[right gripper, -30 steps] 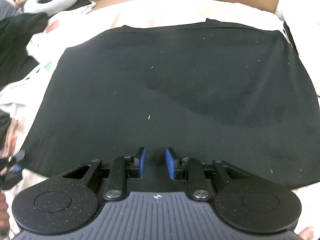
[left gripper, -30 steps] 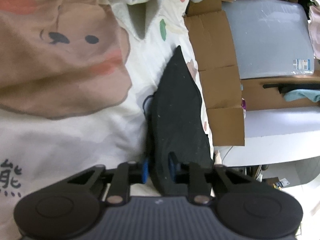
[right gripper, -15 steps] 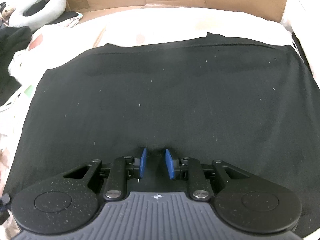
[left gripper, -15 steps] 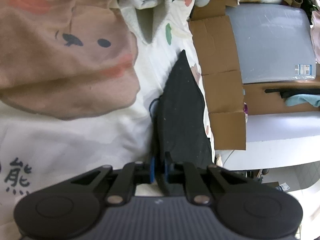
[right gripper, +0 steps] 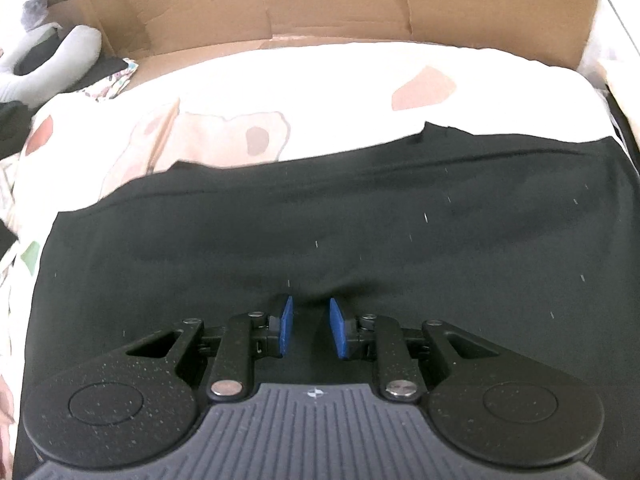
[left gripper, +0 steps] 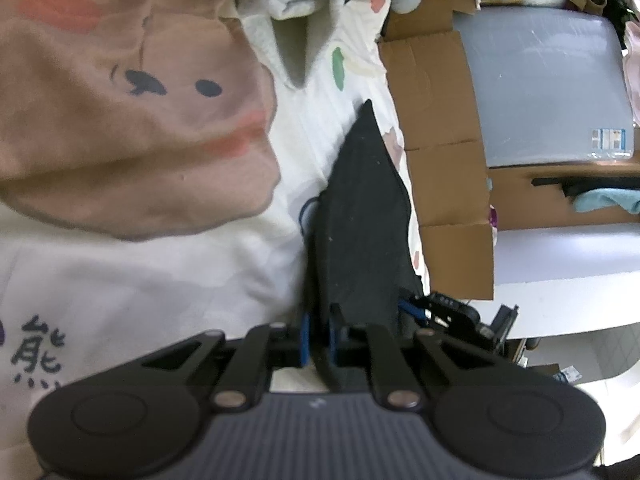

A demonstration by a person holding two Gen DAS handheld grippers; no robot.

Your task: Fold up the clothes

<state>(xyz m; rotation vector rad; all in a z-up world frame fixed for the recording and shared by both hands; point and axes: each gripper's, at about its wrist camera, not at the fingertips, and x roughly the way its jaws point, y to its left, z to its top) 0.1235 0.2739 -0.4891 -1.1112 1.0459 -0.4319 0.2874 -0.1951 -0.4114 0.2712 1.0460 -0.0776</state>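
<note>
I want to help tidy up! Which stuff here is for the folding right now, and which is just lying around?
For the folding:
- black garment, flat on the bed
- left tongs, pinching its edge
- right tongs, apart, over the cloth

Just lying around:
- bear-print bedcover
- cardboard
- grey neck pillow
- pile of other clothes

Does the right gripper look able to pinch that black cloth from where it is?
Probably yes. The right gripper sits right over the black cloth, pads apart, and nothing lies between them and the fabric.
</note>
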